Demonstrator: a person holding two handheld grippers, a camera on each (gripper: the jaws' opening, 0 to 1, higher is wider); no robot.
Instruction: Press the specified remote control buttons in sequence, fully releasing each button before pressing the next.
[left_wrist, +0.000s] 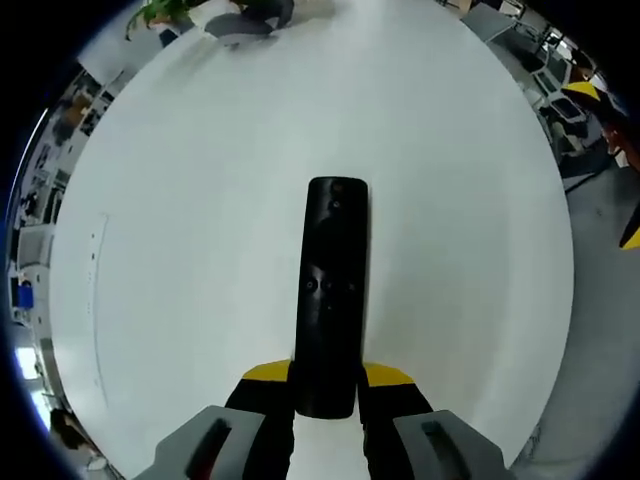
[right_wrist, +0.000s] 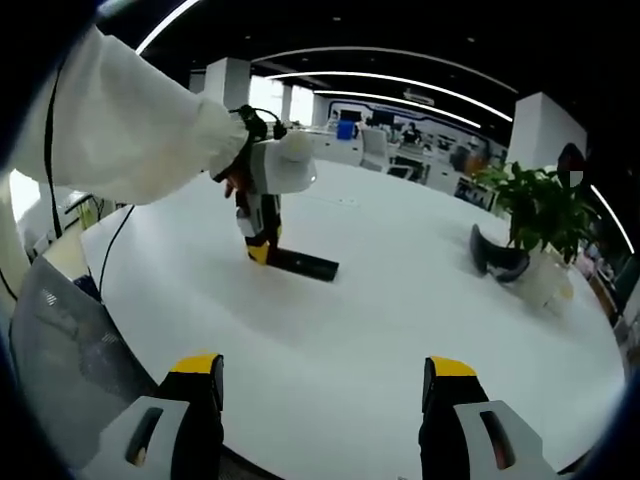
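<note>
The left tongs (left_wrist: 325, 392) are clamped on the near end of the remote control (left_wrist: 330, 290), one yellow-tipped jaw on each long side, the rest of the remote reaching forward over the white counter (left_wrist: 180, 250). In the right gripper view the same left tongs (right_wrist: 262, 245) come down steeply from a white sleeve (right_wrist: 120, 120) and meet the remote control (right_wrist: 300, 264) at its end, the remote lying flat, or nearly so, on the counter (right_wrist: 400, 320). The right tongs (right_wrist: 322, 395) stand apart and empty near the counter edge, well apart from the remote. Risk assessment: the grip is at one end only, so a button press further along the body is likely to pivot or tip the remote about the jaws; a press from the wide-apart right jaws may also land on two buttons at once, or fail to release fully before the next press. The buttons are small and dark on a dark face and hard to tell apart from here. The remote's long axis runs straight away from the left tongs, in line with the jaws, its face with the buttons turned up. Beyond it on the counter stand a potted plant (right_wrist: 540, 215) and a dark curved object (right_wrist: 495, 255).
</note>
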